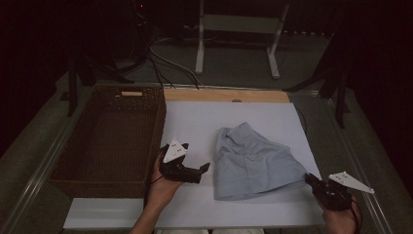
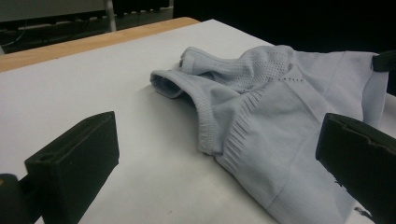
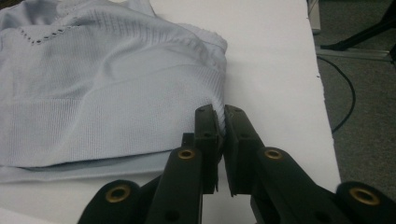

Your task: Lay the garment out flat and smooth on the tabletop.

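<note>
Pale blue knitted garment (image 1: 258, 161) lay crumpled on white rectangular table board (image 1: 195, 122), approx centre-right. Right gripper (image 3: 219, 122), at garment's 4 o'clock, had jaws clamped on its hem corner. Left gripper (image 1: 204, 168), at garment's 9 o'clock, jaws wide apart, near fabric, not touching. Brown wicker basket (image 1: 112, 136) sat w/ its side against board's 9 o'clock edge.

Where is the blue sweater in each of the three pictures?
High view: the blue sweater lies right of middle on the white board, beside the basket.
Left gripper view: it fills the right half, beyond the open jaws.
Right gripper view: it fills the upper left, its corner pinched in the jaws.
Shared landmark: the white board under it.
</note>
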`<state>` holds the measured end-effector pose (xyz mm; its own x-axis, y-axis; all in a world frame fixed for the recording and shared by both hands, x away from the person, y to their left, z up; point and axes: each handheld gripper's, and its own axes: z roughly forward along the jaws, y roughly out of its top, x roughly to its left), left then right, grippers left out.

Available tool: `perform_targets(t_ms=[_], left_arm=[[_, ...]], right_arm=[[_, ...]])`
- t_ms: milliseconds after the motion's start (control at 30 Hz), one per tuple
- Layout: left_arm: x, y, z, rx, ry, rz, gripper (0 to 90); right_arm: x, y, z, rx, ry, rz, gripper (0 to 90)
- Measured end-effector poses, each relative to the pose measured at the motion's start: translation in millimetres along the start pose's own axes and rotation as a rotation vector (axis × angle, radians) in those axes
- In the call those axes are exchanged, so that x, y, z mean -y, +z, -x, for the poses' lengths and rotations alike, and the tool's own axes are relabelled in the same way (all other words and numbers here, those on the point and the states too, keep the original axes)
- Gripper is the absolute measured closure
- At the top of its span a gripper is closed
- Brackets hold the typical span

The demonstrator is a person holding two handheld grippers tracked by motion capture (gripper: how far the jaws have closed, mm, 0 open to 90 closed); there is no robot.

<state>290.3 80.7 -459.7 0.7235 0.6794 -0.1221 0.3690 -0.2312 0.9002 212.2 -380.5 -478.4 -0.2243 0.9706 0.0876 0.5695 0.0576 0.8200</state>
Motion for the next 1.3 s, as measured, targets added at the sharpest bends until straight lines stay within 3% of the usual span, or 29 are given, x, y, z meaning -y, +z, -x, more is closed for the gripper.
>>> perform_targets(t_ms=[700, 1000, 1300], left_arm=[[-0.3, 0.9, 1.0, 0.003, 0.004, -0.003, 1.1], [-0.8, 0.9, 1.1, 0.005, 0.003, 0.0, 1.1], [0.5, 5.2, 3.2, 0.013, 0.009, -0.014, 1.2]], right_arm=[[6.6, -12.2, 21.6, 0.065, 0.061, 0.011, 85.0], [7.3, -14.1, 24.4, 0.081, 0.079, 0.013, 85.0], [5.8, -12.7, 21.2, 0.067, 0.073, 0.028, 85.0]])
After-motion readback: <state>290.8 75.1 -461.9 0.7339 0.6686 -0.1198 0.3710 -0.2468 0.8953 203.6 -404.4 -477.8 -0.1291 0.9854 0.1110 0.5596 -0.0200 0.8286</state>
